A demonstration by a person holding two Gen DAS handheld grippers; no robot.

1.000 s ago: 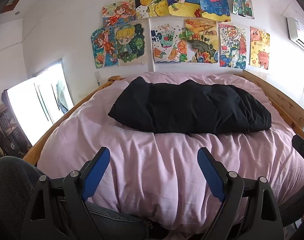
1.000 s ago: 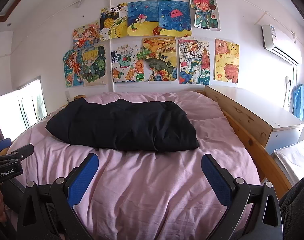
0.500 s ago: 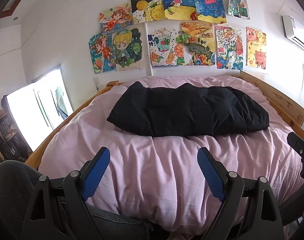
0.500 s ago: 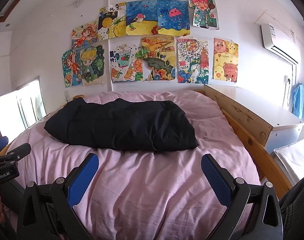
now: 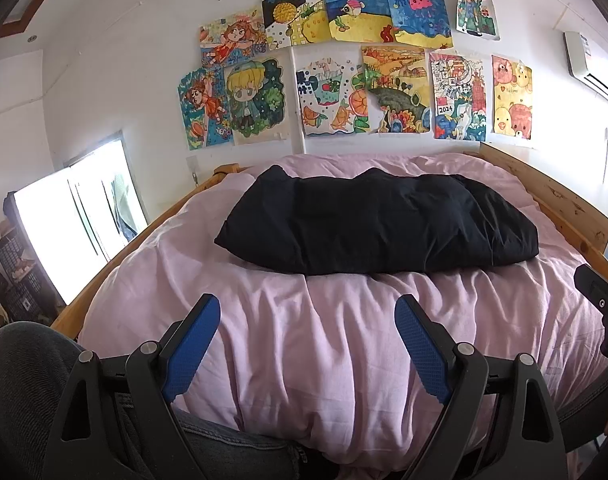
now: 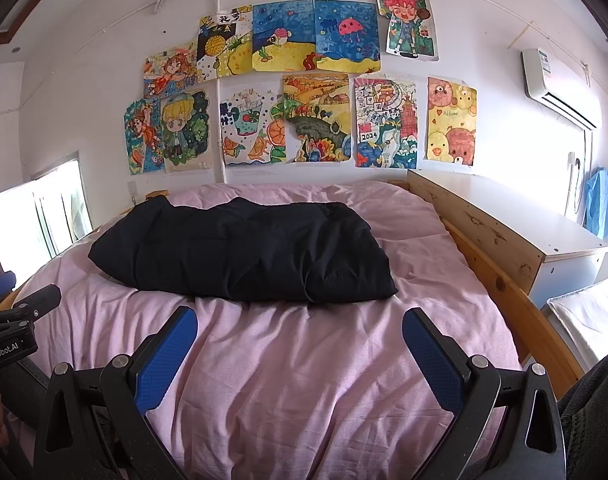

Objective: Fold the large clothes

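Lying puffy, folded: black garment (image 5: 378, 224)

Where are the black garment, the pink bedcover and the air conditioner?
black garment (image 6: 243, 252), right wrist view, middle of its top.
pink bedcover (image 6: 304, 380), right wrist view, bare wrinkled front.
air conditioner (image 6: 556, 88), right wrist view, white casing.

Black garment (image 6: 243, 252) flat on pink bedding (image 6: 304, 360), beyond wide-spread empty right gripper (image 6: 299, 344).
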